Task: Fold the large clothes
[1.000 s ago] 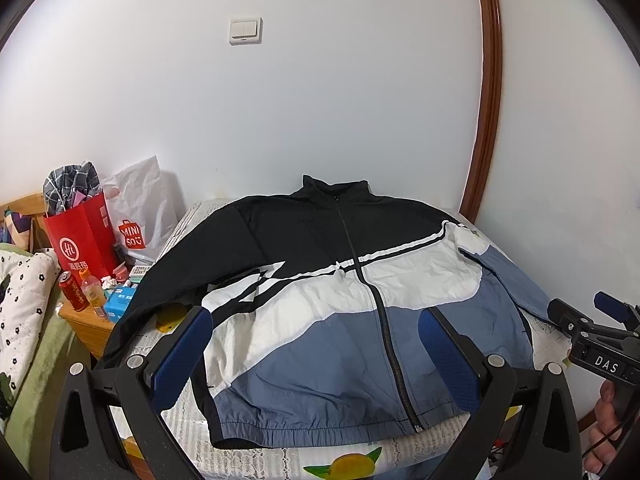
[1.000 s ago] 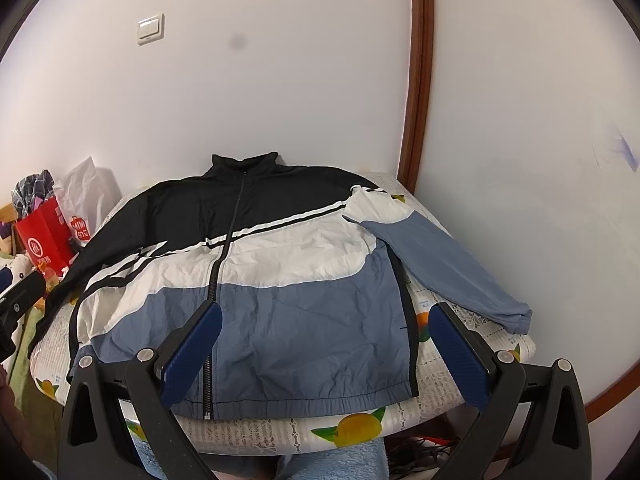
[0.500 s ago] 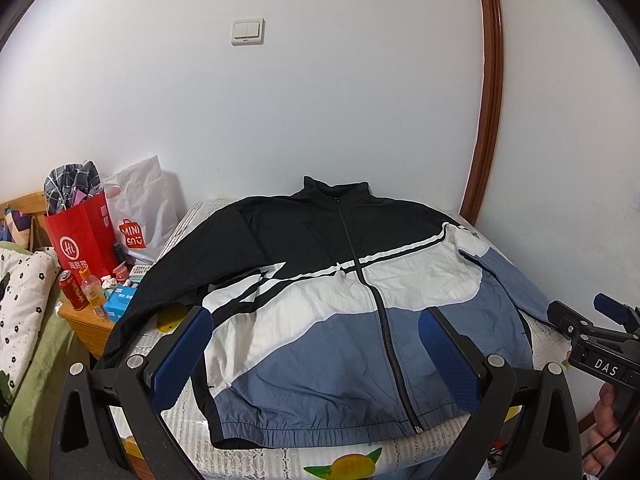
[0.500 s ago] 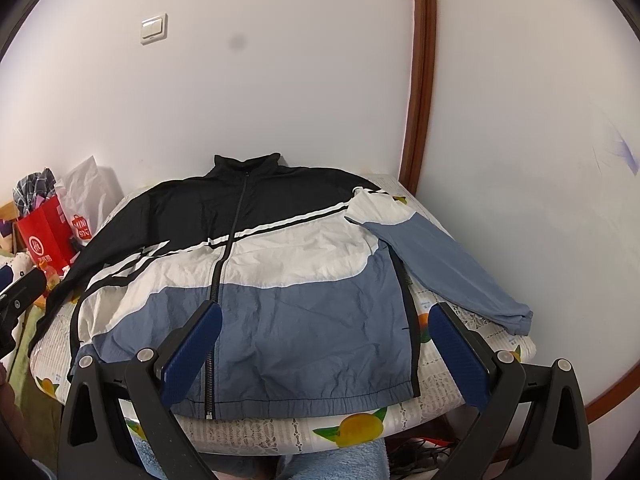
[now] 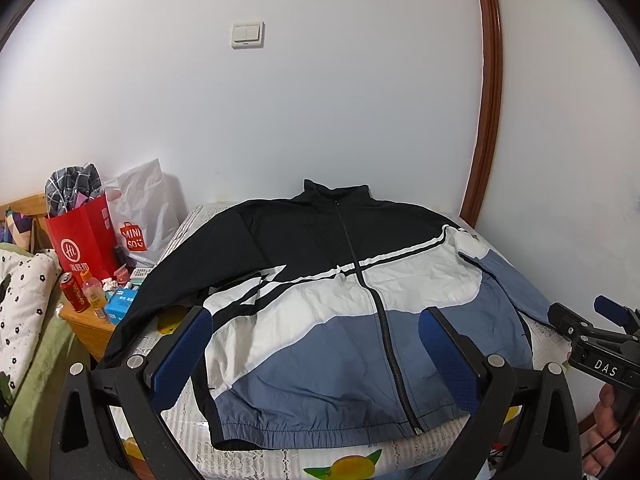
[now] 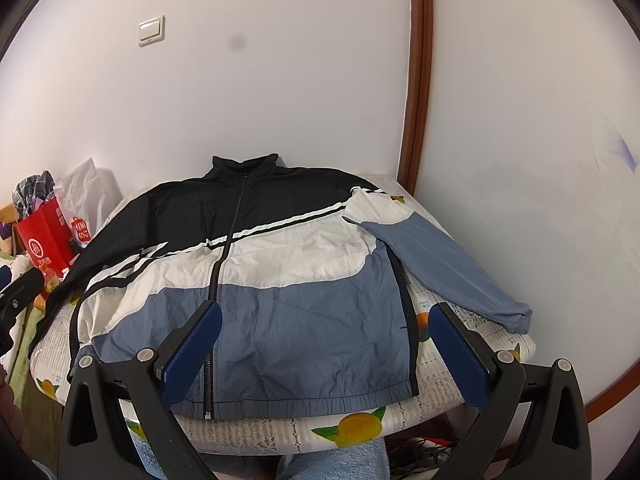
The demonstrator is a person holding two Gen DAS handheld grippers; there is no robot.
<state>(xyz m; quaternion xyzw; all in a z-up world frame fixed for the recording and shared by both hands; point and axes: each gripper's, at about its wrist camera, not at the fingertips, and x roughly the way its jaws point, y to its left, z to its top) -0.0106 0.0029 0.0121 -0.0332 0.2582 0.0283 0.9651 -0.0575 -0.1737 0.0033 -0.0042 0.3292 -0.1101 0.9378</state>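
Observation:
A zip-up jacket (image 5: 340, 312) in black, white and blue lies flat, front up, collar toward the wall, on a table with a fruit-print cloth (image 5: 344, 464). It also shows in the right wrist view (image 6: 280, 280). Its blue right sleeve (image 6: 444, 264) lies stretched out to the right; the black left sleeve (image 5: 160, 296) hangs toward the table's left edge. My left gripper (image 5: 316, 320) is open and empty, held above the jacket's hem. My right gripper (image 6: 324, 312) is open and empty, also above the hem, and shows at the right edge of the left wrist view (image 5: 592, 332).
White walls close in behind and right, with a brown wooden frame (image 6: 420, 80) in the corner. At left stand a red paper bag (image 5: 80, 240), a white plastic bag (image 5: 140, 216), and a wooden stand (image 5: 88, 324) with a can and bottle. A bed (image 5: 20, 300) is at far left.
Both grippers have shifted only slightly; the jacket has not moved and both grippers remain open.

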